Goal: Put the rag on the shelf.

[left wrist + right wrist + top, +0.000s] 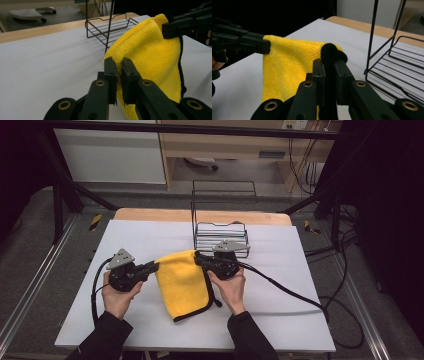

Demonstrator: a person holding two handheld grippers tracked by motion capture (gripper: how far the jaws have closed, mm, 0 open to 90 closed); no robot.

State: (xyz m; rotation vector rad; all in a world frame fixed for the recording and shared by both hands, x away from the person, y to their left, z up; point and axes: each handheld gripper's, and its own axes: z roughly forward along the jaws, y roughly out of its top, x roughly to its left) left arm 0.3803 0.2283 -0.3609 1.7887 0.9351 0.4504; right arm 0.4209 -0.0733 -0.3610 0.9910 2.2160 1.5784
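We see the left gripper (152,266) clamped tight on one top corner of the yellow cloth (181,282), and the right gripper (199,257) pinched shut on the other corner at its black edging. The cloth hangs stretched between them over the white table (280,310), its lower end resting on it, just in front of the wire rack (221,237).
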